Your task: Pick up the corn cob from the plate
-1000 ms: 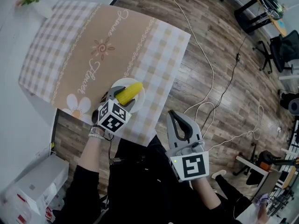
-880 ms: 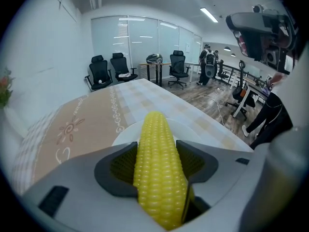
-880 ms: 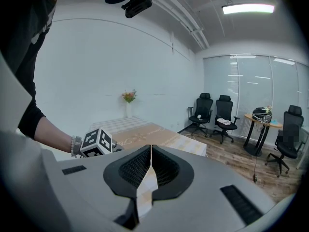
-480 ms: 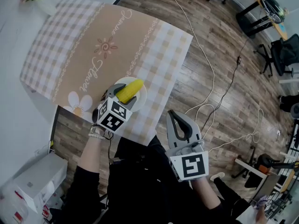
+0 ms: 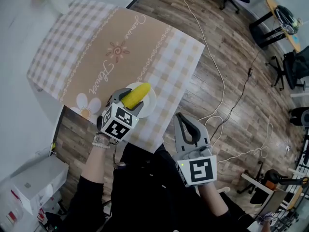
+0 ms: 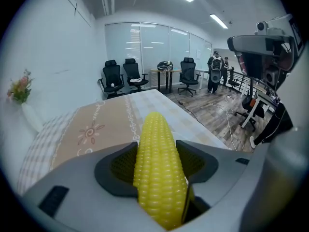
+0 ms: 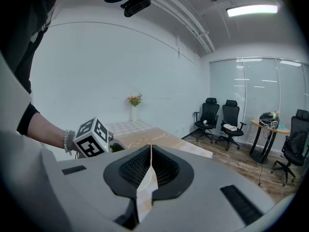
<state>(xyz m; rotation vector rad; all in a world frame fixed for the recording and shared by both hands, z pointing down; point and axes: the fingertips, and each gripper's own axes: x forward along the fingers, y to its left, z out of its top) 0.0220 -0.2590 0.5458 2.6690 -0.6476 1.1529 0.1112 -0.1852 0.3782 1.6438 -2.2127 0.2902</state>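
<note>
Left hand-held gripper (image 6: 155, 166) clamped on corn (image 5: 136, 94) mid-length, over plate (image 5: 151, 102), 9 o'clock half; whether it is lifted clear, hard to tell. Cob looks stiff, light, ridged: middle hold suits. Right hand-held gripper (image 7: 151, 170) closed, empty, 4 o'clock of plate.

Your left gripper (image 5: 128, 100) has its fingers (image 6: 113, 170) closed on either side of the corn cob (image 5: 134, 95), which runs lengthwise between them and sticks out past their tips. The plate (image 5: 150, 106) lies under the cob and fingertips, close to the worktop's (image 5: 96, 47) near edge. Far beyond those fingers, a vase (image 5: 59, 4) stands at the worktop's far left corner. Your right gripper (image 5: 183, 124) is off the worktop, right of and nearer than the left fingers, over the floor (image 5: 231, 47), its own fingers (image 7: 135, 170) together.
</note>
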